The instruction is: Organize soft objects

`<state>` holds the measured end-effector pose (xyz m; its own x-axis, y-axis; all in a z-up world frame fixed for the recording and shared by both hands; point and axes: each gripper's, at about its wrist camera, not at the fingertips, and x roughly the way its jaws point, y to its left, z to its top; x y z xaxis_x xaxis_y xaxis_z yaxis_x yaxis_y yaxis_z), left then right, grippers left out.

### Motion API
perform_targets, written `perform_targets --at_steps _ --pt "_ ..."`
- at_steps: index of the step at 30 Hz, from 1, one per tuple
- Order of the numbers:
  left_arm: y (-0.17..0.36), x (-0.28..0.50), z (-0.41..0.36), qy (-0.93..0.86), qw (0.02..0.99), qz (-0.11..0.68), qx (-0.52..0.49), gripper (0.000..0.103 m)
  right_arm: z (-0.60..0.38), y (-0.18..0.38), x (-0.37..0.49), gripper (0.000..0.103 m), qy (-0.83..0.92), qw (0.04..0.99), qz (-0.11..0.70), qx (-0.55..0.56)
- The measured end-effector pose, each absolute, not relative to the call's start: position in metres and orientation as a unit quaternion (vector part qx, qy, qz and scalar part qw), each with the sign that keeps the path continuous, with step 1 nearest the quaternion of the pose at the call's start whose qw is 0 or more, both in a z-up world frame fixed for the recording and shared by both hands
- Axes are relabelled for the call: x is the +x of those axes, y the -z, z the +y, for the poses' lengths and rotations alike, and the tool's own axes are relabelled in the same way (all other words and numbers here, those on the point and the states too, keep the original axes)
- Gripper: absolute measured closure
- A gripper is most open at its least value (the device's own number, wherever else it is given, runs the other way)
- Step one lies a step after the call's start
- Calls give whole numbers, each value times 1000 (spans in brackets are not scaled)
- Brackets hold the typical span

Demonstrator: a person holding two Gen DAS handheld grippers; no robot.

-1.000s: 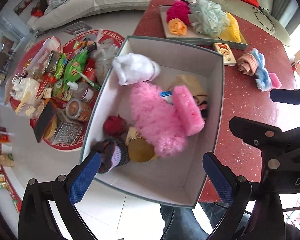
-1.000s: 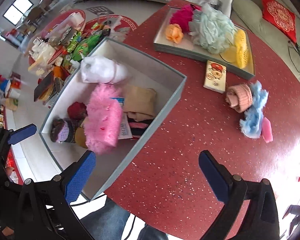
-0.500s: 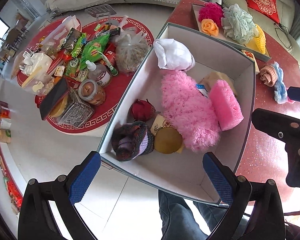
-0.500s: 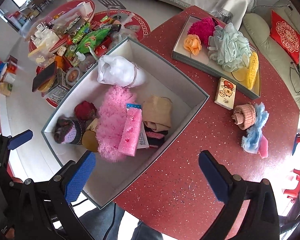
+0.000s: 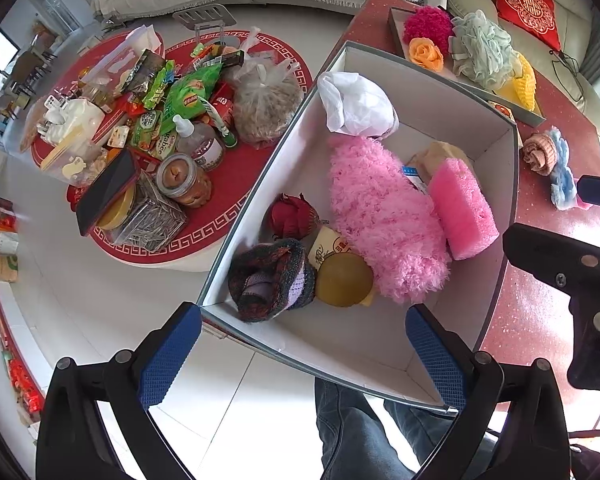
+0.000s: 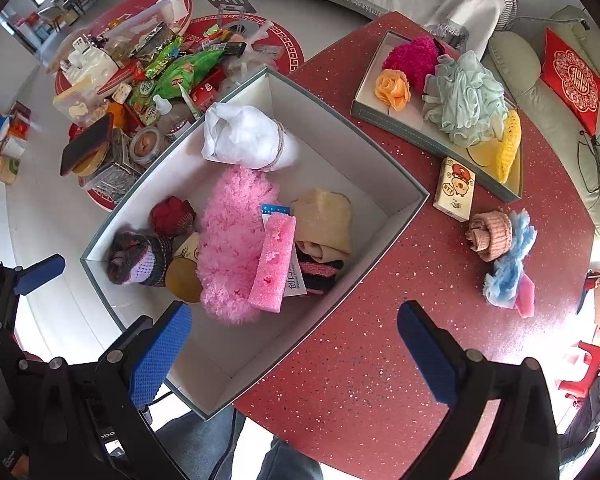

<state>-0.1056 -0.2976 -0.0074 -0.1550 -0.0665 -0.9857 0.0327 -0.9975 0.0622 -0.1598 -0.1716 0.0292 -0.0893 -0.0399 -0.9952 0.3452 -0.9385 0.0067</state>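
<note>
A grey-edged white box (image 5: 496, 216) (image 6: 384, 236) sits on the red table's near edge. It holds a fluffy pink item (image 5: 380, 216) (image 6: 236, 240), a pink sponge (image 5: 462, 210) (image 6: 274, 264), a white bag (image 5: 356, 104) (image 6: 244, 136), a dark knitted hat (image 5: 270, 280) (image 6: 138, 260), a red ball (image 5: 294, 216) and a tan cloth (image 6: 324, 220). My left gripper (image 5: 300, 354) is open and empty above the box's near corner. My right gripper (image 6: 294, 352) is open and empty above the box's near side.
A tray (image 6: 416, 132) at the back holds a magenta pompom, an orange rose, a green bath puff and a yellow item. A small card box (image 6: 454, 190), a peach knit roll (image 6: 490, 236) and a blue fluffy item (image 6: 508, 268) lie on the table. A cluttered low round table (image 5: 140, 140) stands left.
Both grippers have drawn back and risen from the box, staying open. The pink sponge now lies in the box against the fluffy pink item.
</note>
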Motion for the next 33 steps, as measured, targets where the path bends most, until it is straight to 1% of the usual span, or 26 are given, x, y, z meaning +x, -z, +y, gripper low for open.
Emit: perform_targets --at_steps 33 --pt "6 -99 -304 759 35 -11 650 0 -181 -31 -155 0 728 135 122 661"
